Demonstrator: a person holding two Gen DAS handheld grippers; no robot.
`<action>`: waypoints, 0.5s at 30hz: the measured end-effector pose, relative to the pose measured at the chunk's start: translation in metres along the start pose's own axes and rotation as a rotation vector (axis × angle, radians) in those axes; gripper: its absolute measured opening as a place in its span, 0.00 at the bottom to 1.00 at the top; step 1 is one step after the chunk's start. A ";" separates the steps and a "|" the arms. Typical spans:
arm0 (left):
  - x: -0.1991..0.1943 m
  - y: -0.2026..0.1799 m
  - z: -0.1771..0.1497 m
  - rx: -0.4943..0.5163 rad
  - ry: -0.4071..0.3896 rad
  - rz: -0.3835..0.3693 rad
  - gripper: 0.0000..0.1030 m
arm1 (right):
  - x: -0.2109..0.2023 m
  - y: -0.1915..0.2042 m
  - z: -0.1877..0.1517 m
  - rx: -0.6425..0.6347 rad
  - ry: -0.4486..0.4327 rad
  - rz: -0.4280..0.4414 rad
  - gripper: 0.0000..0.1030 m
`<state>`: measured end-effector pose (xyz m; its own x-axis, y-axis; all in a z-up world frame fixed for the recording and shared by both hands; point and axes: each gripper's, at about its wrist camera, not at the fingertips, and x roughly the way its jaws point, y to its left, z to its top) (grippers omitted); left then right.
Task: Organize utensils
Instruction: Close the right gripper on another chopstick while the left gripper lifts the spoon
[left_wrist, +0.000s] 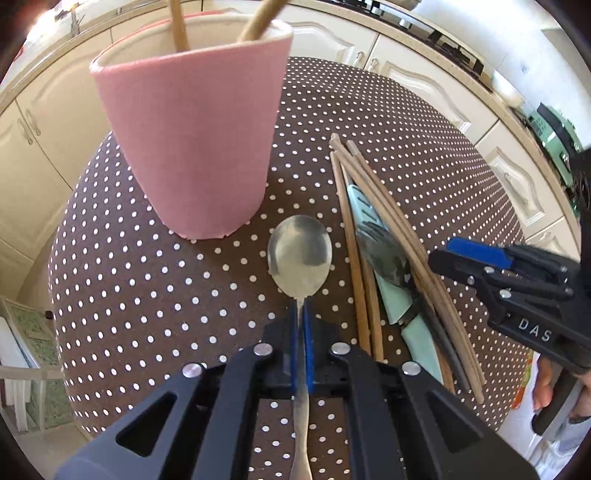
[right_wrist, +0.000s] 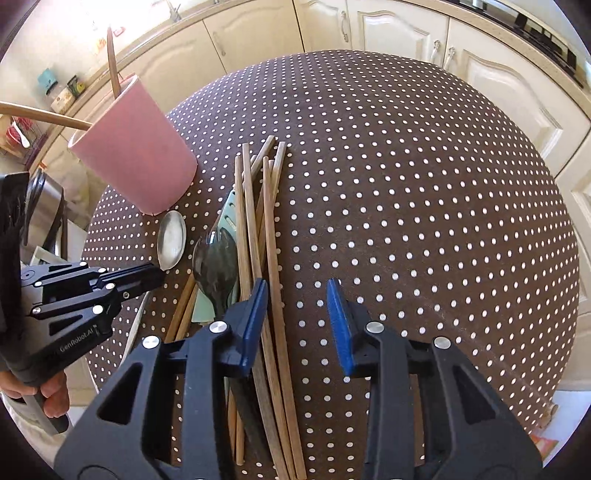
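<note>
**Spoon gripped at neck, cup not yet reached**

Worktop under brown dotted cloth carries everything. Pink cup stands upright at far left, two wooden sticks already leaning inside it. Chopstick pile lies just right of the cup, overlapping; I count roughly seven, exact number uncertain where they cross. Beneath them: one pale green slotted spatula, one dark spork-like utensil. One metal spoon lies beside the pile, bowl just short of the cup's base.

Left claw: closed fully on the spoon's thin neck, blue pads pinching it, handle running back under the camera. Right claw: partly open, nothing between the pads; left pad sits over the chopsticks, right pad over bare cloth.

Step in hand, as I judge it: lift spoon and stand it in the cup. To do well: raise straight first so the bowl clears the cup wall, tip handle upward, lower bowl-first between the two sticks. Grip is narrow, so spoon may pivot; move slowly. Right claw should centre over a single chopstick before closing.
</note>
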<state>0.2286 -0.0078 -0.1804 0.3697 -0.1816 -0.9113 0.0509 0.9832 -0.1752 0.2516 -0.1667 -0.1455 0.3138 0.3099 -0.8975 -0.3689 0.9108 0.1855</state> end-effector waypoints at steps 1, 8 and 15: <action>0.001 0.000 0.001 0.008 0.001 0.007 0.04 | 0.001 0.002 0.002 -0.007 0.007 -0.006 0.32; 0.009 -0.010 0.015 0.034 0.026 0.029 0.05 | 0.020 0.024 0.020 -0.115 0.117 -0.120 0.19; 0.007 -0.002 0.017 0.010 0.001 -0.014 0.03 | 0.025 0.030 0.025 -0.099 0.088 -0.106 0.05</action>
<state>0.2467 -0.0107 -0.1804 0.3683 -0.1957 -0.9089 0.0658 0.9806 -0.1845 0.2703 -0.1251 -0.1520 0.2795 0.1842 -0.9423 -0.4234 0.9045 0.0512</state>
